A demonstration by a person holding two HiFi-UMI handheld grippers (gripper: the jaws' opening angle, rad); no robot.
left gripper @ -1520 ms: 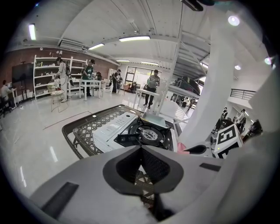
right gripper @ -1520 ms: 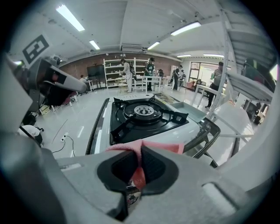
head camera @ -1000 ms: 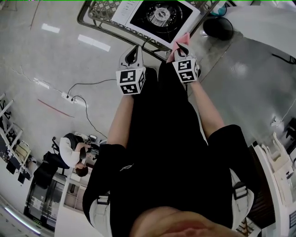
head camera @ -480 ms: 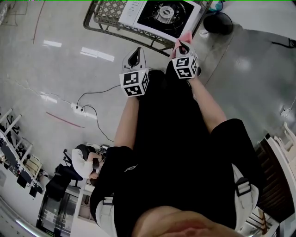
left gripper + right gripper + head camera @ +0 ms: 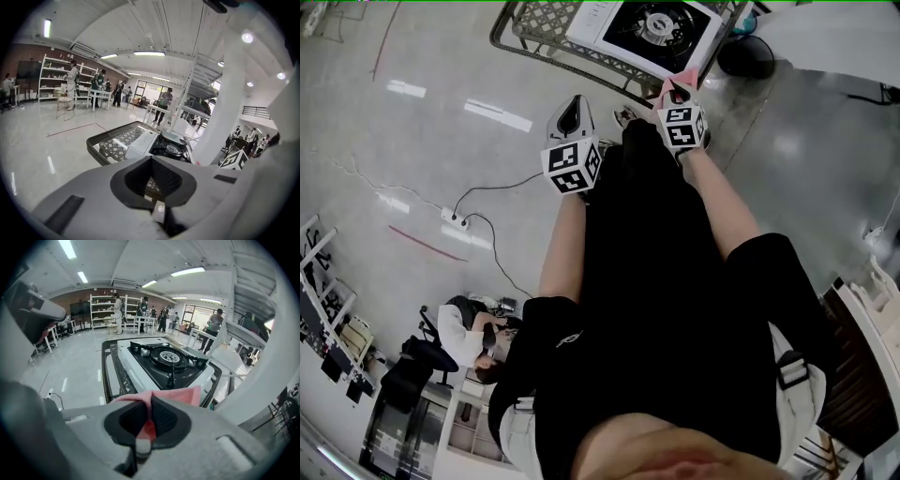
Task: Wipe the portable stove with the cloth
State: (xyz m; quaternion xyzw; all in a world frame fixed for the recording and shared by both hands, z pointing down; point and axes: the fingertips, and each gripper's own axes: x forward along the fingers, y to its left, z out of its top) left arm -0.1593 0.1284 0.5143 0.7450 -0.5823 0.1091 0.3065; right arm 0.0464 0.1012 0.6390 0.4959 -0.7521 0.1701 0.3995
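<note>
Pink cloth (image 5: 178,394) is clenched between the right tongs (image 5: 149,417), its free edge spread near the front of the portable stove (image 5: 169,359). Left tongs (image 5: 153,186) are pressed together on nothing, apart from the stove. The stove sits on a lattice-topped bench (image 5: 115,149) over a glossy floor (image 5: 51,140).
</note>
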